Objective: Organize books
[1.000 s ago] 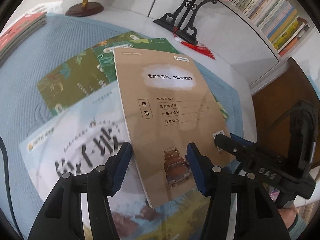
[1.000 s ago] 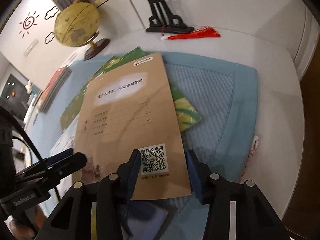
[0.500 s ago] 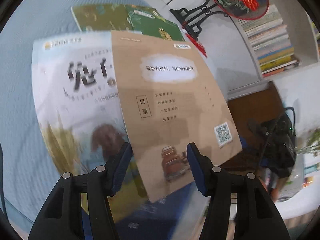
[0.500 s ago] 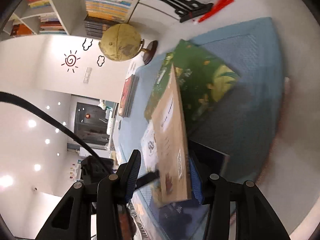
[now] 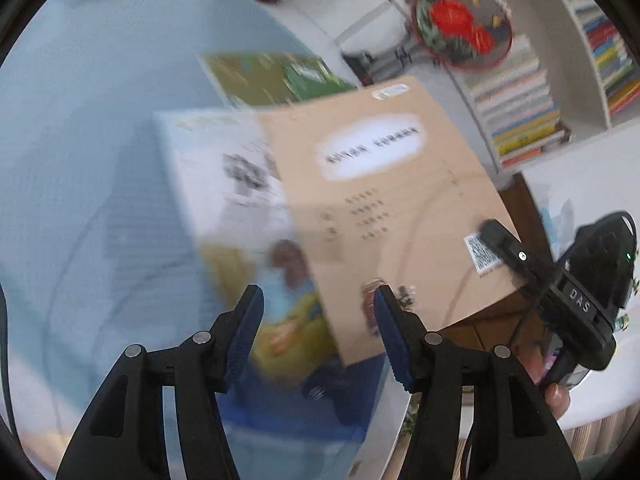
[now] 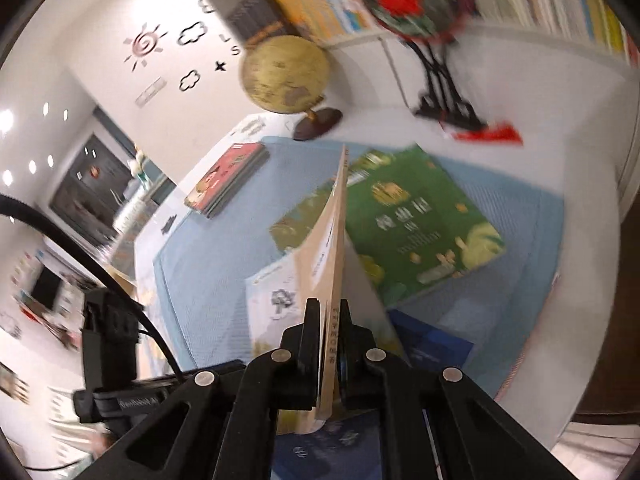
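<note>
A thin tan book (image 6: 334, 240) stands lifted on edge above the blue mat (image 6: 208, 264), and my right gripper (image 6: 331, 316) is shut on its near corner. In the left wrist view the same tan book (image 5: 392, 208) shows its back cover, with the right gripper's fingertip (image 5: 496, 236) by the QR code. My left gripper (image 5: 318, 312) hangs open just in front of the book's lower edge, pads touching nothing. Under the tan book lie a white and blue picture book (image 6: 276, 296), a green book (image 6: 416, 224) and a dark blue book (image 6: 432, 344).
A stack of red books (image 6: 228, 178) lies at the mat's far left. A globe (image 6: 286, 76) and a black fan stand (image 6: 440, 80) with a red tassel stand at the back. Behind them are shelves of books (image 5: 520, 112). The round white table's edge (image 6: 592, 320) curves at right.
The right gripper's jaws have closed on the tan book and raised it from flat to on edge. The left gripper has swung sideways over the books, still open.
</note>
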`<state>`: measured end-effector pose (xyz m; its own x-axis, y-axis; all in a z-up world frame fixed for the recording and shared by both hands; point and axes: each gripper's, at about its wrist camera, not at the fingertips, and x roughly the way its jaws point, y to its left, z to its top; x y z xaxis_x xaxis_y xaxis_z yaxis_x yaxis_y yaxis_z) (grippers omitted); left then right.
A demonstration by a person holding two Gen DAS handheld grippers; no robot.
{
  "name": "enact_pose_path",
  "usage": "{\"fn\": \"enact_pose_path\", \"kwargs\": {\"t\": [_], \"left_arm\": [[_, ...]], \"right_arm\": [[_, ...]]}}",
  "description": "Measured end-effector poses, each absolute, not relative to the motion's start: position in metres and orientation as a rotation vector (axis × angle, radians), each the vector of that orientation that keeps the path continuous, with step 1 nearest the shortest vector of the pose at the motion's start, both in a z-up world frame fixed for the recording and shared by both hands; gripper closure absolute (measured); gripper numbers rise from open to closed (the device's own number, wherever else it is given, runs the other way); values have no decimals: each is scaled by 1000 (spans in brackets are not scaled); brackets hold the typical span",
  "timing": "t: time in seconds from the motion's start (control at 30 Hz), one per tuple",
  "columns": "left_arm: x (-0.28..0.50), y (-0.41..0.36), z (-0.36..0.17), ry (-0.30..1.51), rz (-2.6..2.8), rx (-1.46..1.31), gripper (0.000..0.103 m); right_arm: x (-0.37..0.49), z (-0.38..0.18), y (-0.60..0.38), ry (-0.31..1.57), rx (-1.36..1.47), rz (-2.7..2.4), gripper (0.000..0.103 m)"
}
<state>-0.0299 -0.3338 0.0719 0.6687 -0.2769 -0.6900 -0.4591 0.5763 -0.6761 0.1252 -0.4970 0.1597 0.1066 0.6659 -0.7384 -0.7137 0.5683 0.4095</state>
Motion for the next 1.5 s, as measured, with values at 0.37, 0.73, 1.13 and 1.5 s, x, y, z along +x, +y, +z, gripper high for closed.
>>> {"fn": "enact_pose_path", "kwargs": {"t": [0.37,0.73,1.13,1.5], "left_arm": [[-167,-218,73,737,421,-1110,49],[-192,-203,49,830,312,-1066,49],[-136,-246,24,994,118,-950,49],[-148,-234,23,994,115,-973,49]], "right_arm": [[-18,165,-383,1090,-202,1122,71],[-34,104,-387,1184,-120,979,49],[-13,49,-400,1250,-206,794,64],[-10,58,-408,1203,-200,735,42]]}}
